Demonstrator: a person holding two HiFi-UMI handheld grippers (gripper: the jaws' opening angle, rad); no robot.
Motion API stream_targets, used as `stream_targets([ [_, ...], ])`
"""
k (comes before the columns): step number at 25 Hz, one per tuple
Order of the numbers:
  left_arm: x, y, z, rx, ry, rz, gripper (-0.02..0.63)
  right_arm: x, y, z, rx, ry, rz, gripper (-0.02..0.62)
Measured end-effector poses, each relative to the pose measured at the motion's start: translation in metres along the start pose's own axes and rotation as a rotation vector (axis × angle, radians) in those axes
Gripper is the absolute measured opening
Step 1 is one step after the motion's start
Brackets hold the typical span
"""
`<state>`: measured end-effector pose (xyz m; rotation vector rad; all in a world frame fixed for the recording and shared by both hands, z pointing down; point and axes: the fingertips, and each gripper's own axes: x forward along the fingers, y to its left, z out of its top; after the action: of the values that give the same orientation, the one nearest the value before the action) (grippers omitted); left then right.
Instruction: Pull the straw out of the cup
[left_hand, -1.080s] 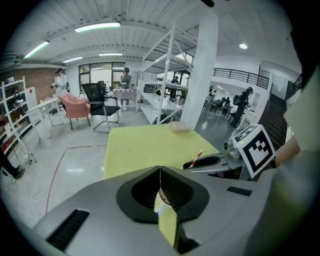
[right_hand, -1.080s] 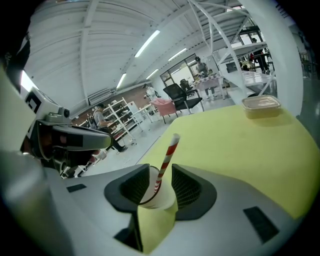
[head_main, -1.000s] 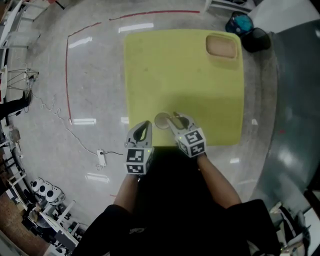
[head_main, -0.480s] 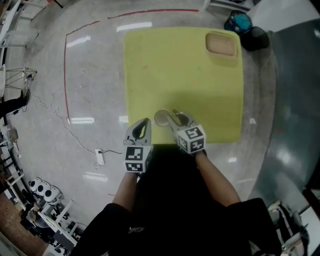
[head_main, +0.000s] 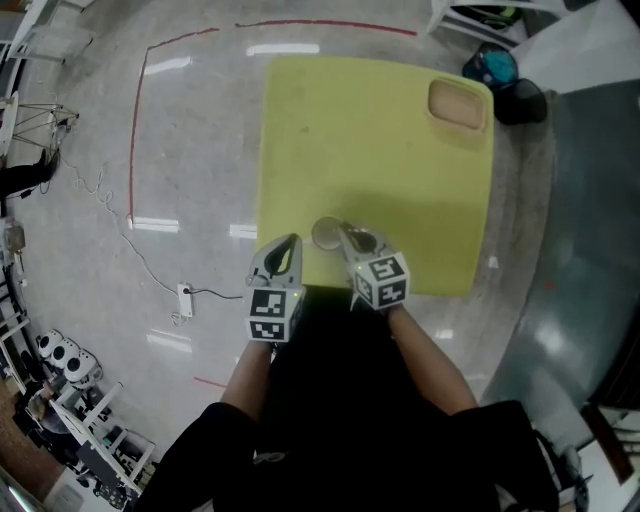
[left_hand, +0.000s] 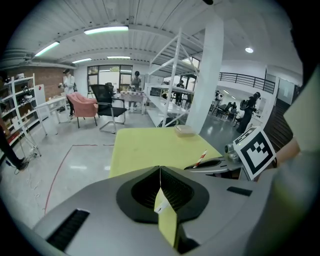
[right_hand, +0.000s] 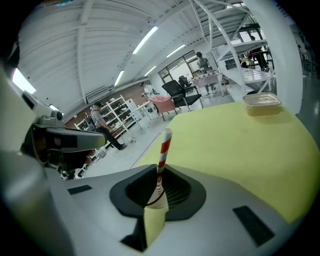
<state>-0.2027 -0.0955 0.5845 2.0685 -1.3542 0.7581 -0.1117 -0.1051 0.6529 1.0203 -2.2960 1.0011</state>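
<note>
Red-striped straw clamped in just-closed right gripper fingers; left gripper fingers together, empty; cup by table edge.

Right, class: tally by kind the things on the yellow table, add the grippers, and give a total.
cup: 1
straw: 1
container: 1
grippers: 2, the left gripper shut and empty, the right gripper with jaws that have just been closing on the straw between them
Total: 5
</note>
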Motion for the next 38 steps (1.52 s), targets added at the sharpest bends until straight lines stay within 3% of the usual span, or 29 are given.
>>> stream_targets([
  [21,-0.029,-0.014,-0.007,-0.112,-0.076,0.105,0.043,-0.025,0.027,0.027,-0.133,-0.035,0.106,0.037],
  [38,-0.058,-0.031,-0.001,-0.136,-0.154,0.182,0.044,-0.074,0.054,0.054,-0.287,-0.127,0.183,0.037],
])
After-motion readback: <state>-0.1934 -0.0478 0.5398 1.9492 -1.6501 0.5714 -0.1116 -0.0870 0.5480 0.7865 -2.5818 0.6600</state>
